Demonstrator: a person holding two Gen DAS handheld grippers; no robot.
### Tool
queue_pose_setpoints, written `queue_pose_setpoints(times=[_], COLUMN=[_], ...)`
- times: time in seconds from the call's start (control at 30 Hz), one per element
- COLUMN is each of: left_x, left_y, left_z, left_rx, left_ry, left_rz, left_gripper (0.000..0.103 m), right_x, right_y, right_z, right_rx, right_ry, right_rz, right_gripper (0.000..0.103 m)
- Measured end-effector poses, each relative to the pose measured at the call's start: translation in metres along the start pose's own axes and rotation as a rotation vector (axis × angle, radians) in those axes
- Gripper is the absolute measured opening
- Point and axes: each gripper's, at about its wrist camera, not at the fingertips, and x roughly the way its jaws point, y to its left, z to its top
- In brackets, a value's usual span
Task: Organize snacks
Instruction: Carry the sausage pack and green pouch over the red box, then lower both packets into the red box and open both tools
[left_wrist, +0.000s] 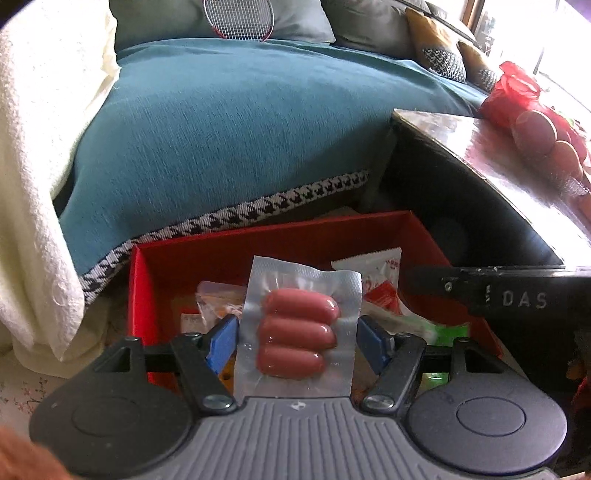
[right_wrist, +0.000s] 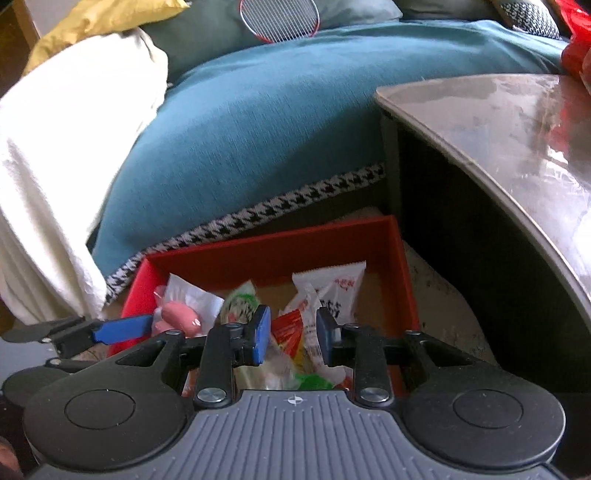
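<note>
Both claws tilt down over the red box (left_wrist: 147, 280). Left claw (left_wrist: 295, 338) pinches the sausage pack (left_wrist: 299, 328); right claw (right_wrist: 291, 332) is closed, empty.

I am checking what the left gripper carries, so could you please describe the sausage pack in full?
The sausage pack is a clear, vacuum-sealed plastic pouch with a wide flat sealed border, holding three short pink-red sausages stacked side by side. It stands upright between the blue fingers of the left gripper, which press on its side edges. It hangs over the red box, above other wrapped snacks. The right wrist view shows it too.
</note>
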Motion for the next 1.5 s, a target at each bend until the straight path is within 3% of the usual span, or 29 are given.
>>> queue_pose_setpoints(times=[0.23, 0.3, 0.47, 0.73, 1.3, 1.5], left_x=[-0.008, -0.012, -0.018, -0.040, -0.072, -0.081], left_y=[0.001, 0.000, -0.001, -0.009, -0.013, -0.014], left_z=[0.001, 0.002, 0.003, -0.018, -0.052, -0.061], left_rx=[0.002, 0.003, 0.009, 0.055, 0.059, 0.053], left_ry=[-0.018, -0.037, -0.055, -0.060, -0.071, -0.076], left_rz=[0.025, 0.038, 0.049, 0.101, 0.150, 0.155], left_gripper=[0.065, 0.074, 0.074, 0.074, 0.076, 0.076], right_x=[-0.010, -0.012, -0.019, -0.039, -0.064, -0.074], right_y=[-0.001, 0.000, 0.003, 0.008, 0.025, 0.024], right_z=[-0.005, -0.006, -0.012, -0.031, -0.066, -0.077], right_rx=[0.011, 0.006, 0.000, -0.003, 0.004, 0.014], right_ry=[-0.014, -0.013, -0.015, -0.019, -0.040, -0.051], right_rz=[-0.004, -0.004, -0.009, -0.030, -0.044, -0.066], right_gripper=[0.043, 0.043, 0.046, 0.064, 0.085, 0.086])
